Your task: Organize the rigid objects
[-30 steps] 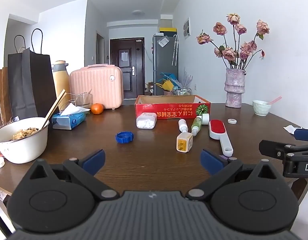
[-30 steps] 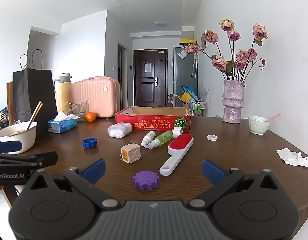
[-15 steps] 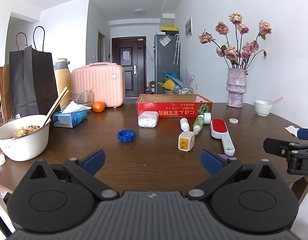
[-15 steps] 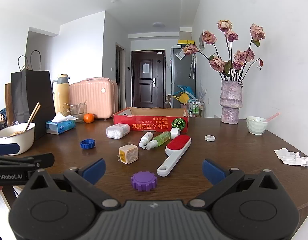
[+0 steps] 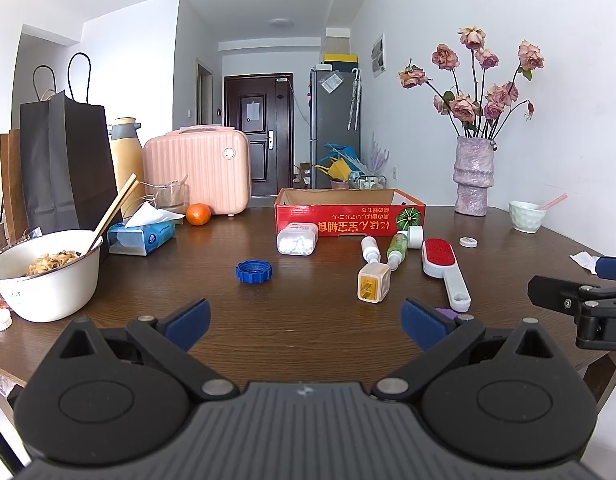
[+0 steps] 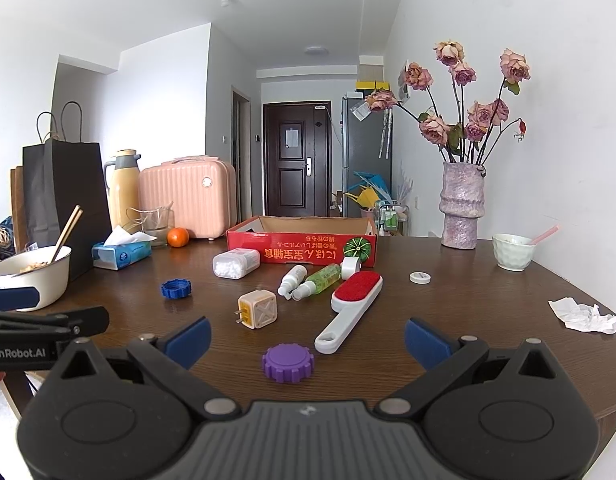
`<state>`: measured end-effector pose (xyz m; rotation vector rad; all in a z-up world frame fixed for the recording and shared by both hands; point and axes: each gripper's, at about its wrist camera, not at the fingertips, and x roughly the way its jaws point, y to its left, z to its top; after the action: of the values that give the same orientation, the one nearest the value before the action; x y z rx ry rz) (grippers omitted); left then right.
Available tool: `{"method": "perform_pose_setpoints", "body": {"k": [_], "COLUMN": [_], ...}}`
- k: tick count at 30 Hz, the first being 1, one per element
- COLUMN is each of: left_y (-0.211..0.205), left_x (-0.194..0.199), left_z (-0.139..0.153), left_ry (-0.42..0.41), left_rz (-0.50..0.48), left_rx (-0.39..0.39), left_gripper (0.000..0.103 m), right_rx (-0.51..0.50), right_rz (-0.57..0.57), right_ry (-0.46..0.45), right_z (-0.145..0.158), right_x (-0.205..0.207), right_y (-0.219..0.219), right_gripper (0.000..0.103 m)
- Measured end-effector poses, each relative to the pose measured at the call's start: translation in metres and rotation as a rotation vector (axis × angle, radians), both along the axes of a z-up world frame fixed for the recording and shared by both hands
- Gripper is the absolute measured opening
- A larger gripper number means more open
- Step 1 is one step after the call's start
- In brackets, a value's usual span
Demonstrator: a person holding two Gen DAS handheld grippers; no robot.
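Near the front edge of the worktop (image 6: 488, 300), both the left gripper (image 5: 304, 318) and right gripper (image 6: 308, 338) hung released, nothing grasped. Judged step: approach, no pick begun. Purple cap (image 6: 288, 363) lay nearest the right gripper; red cardboard box (image 6: 302, 249) stood far. Lint brush (image 6: 350, 306) and plug adapter (image 6: 258, 309) crowded the path.

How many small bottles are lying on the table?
2: a white bottle and a green bottle, side by side in front of the red box. Others may sit unseen inside it.
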<state>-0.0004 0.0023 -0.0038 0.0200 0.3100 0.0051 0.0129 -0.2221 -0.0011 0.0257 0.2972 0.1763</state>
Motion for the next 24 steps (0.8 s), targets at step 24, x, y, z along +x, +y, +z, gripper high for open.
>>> {"method": "perform_pose_setpoints", "body": {"k": [24], "left_y": [0.0001], "left_x": [-0.0003], "left_z": [0.0002], "left_ry": [-0.001], "left_rz": [0.0], "left_rx": [0.0], "left_gripper": [0.103], "right_rx": [-0.002], "right_rz": [-0.001], "right_ry": [-0.004], "right_z": [0.0017], "right_x": [-0.0016], "right_y": [0.0001], "right_gripper": [0.103]}}
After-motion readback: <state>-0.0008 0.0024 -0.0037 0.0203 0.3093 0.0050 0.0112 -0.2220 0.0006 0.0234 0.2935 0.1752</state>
